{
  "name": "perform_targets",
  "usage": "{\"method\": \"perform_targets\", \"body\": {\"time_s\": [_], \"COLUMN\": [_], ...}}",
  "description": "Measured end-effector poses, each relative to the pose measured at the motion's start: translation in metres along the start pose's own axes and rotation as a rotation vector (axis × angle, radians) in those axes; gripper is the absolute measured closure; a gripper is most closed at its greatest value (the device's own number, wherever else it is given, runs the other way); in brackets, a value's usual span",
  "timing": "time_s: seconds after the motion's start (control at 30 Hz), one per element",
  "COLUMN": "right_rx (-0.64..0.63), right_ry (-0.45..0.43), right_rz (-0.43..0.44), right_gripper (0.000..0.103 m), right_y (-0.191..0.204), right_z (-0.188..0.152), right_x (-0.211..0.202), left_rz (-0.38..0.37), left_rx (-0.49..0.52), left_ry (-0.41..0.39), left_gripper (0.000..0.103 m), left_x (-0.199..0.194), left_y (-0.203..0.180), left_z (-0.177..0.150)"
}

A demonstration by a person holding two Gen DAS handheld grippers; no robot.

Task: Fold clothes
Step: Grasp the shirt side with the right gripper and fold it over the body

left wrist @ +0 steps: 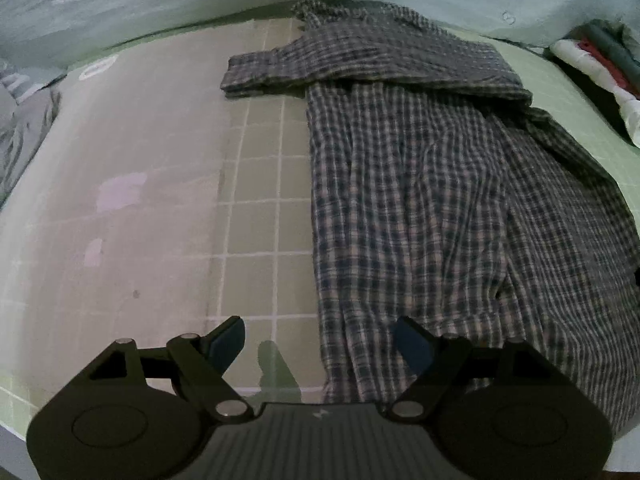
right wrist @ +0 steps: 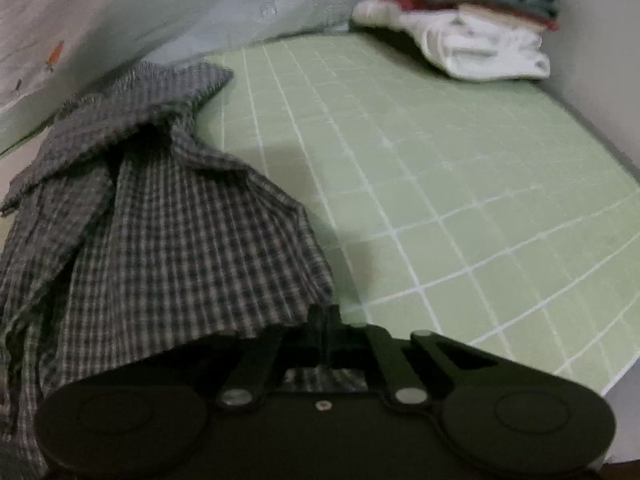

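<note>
A dark checked shirt (left wrist: 432, 184) lies spread on a green gridded mat (left wrist: 256, 184), one sleeve folded across its top toward the left. My left gripper (left wrist: 320, 344) is open just above the shirt's near left hem, with one blue-padded finger (left wrist: 228, 340) over the mat and the other over the cloth. In the right wrist view the same checked shirt (right wrist: 160, 216) is lifted and draped at the left. My right gripper (right wrist: 324, 316) is shut on the shirt's near right edge, and cloth shows between its arms.
A stack of folded clothes (right wrist: 472, 24), white below red and dark green, sits at the mat's far right corner by the wall. A pale patterned bed sheet (left wrist: 160, 4) runs along the mat's far side. The green mat (right wrist: 440, 168) stretches to the right of the shirt.
</note>
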State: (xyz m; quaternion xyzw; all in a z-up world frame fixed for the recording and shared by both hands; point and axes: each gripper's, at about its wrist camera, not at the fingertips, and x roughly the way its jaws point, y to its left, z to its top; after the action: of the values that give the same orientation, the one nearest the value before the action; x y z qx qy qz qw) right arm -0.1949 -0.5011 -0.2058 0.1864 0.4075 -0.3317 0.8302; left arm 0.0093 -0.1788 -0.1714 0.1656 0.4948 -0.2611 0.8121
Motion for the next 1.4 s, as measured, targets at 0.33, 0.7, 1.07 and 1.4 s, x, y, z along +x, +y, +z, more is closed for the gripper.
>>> {"method": "perform_targets", "body": {"time_s": [0.33,0.7,1.07,1.4], "right_rx": [-0.074,-0.157,0.088,0.136], "right_ry": [-0.136,-0.049,-0.137,0.108], "right_rz": [-0.02,0.177,0.202,0.102], "right_gripper": [0.101,0.101,0.075,0.083], "right_y": [0.062,0.166,0.143,0.112], "right_z": [-0.006,-0.04,-0.045,-0.076], "right_x": [-0.063,-0.067,-0.081,-0.043], "left_rz": [-0.039,-0.063,-0.081,-0.096], "left_rx": [0.083,0.15,0.133,0.11], "left_ry": [-0.043,-0.05,-0.016,0.011], "left_gripper": [0.02,0.02,0.02,0.02], "left_x": [-0.022,-0.028,-0.02,-0.013], "left_y": [0.032,0.069,0.092,0.082], "left_z": [0.012,0.013,0.01,0.009]}}
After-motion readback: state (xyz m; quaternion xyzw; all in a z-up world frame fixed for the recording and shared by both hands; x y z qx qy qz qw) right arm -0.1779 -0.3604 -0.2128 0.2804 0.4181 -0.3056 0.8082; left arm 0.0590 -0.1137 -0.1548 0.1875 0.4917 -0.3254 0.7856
